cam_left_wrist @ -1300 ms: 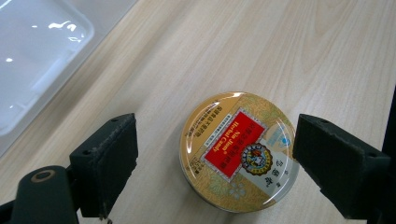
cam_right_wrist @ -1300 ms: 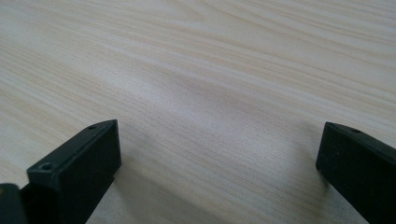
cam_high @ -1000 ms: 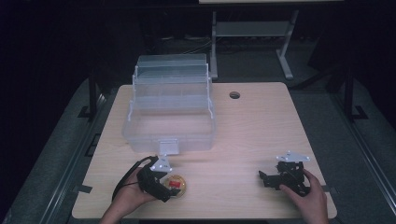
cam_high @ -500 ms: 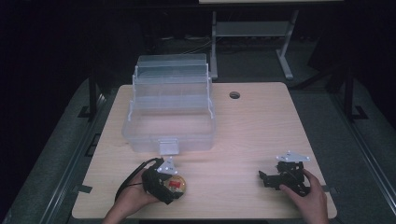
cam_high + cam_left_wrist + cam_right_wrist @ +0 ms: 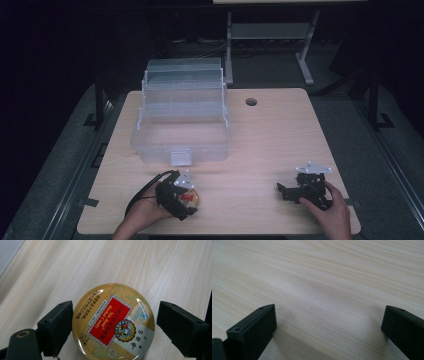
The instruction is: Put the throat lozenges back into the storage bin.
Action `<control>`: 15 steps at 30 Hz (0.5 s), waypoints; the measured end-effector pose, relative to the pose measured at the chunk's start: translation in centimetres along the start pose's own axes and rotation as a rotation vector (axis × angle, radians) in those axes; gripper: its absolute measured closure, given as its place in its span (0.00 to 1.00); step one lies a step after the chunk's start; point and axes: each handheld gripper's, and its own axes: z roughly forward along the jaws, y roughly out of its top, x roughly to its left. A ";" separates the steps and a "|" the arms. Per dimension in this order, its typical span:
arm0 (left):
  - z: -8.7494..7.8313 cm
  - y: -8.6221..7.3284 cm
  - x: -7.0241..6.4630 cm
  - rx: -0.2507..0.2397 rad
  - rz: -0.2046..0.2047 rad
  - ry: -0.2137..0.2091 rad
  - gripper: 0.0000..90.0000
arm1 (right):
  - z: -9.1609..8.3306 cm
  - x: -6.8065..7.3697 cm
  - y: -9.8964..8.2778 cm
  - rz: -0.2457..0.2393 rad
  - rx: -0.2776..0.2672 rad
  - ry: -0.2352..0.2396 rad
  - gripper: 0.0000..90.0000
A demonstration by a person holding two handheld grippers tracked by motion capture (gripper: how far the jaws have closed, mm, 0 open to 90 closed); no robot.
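Note:
A round gold candy tin (image 5: 112, 322) with a red label lies flat on the wooden table (image 5: 260, 145) near its front left edge (image 5: 192, 199). My left gripper (image 5: 113, 325) is open with a jaw on each side of the tin. The left jaw sits at the tin's rim and the right jaw stands a little apart from it. In the high view my left gripper (image 5: 186, 201) is held by a hand low over the tin. My right gripper (image 5: 283, 191) rests at the front right, open (image 5: 328, 325), with bare wood between its jaws.
A clear plastic toolbox (image 5: 180, 150) stands open at the back left of the table, its tiered trays raised behind the main tub. A small cable hole (image 5: 251, 102) lies at the back centre. A white desk frame (image 5: 270, 35) stands beyond the table.
My left gripper has edged right and down onto the tin, so its jaws now flank it. The right gripper has not moved.

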 end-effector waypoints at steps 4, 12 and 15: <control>0.2 0.1 0.0 0.019 -0.001 -0.003 0.15 | 0.0 0.0 0.0 0.000 0.000 0.000 0.00; 0.6 0.2 -0.1 0.053 0.005 0.003 0.15 | 0.0 0.0 0.0 0.000 0.000 0.000 0.00; 0.7 0.2 -0.1 0.059 0.004 0.002 0.15 | 0.0 0.0 0.0 0.000 0.000 0.000 0.00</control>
